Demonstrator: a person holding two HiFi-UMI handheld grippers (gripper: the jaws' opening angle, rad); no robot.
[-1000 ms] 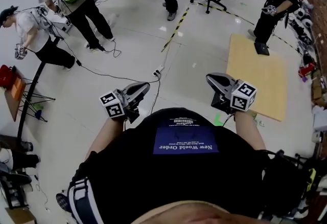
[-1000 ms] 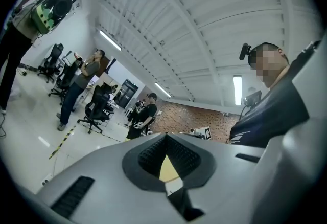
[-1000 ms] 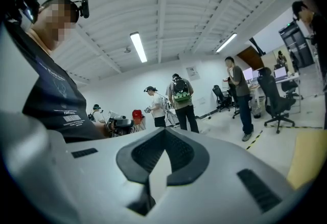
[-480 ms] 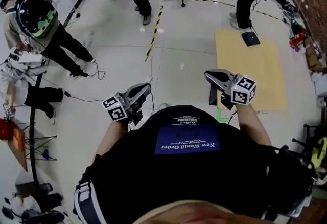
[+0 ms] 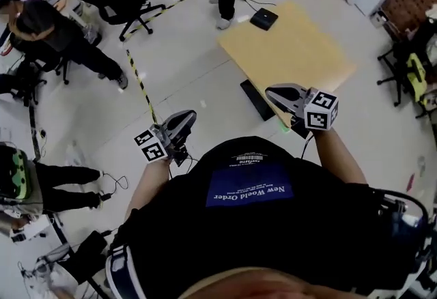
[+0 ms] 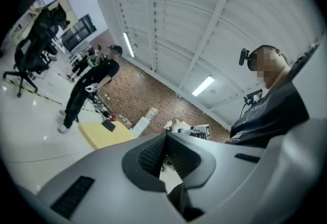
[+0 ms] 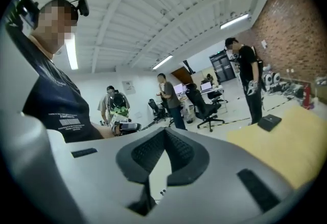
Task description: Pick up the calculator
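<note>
Short of the dark slab (image 5: 264,18), my left gripper (image 5: 190,115) and right gripper (image 5: 271,91), both clenched empty, would only shove it unless opened.

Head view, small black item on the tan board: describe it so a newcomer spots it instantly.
A large tan board lies on the pale floor. At its far edge, by a standing person's shoes, sits a small black squarish item. Unlike the longer black slab beside the board's near edge, it rests on the board itself.

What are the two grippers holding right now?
Nothing. The grey left gripper and the grey right gripper both have their fingers shut with nothing between them.
</note>
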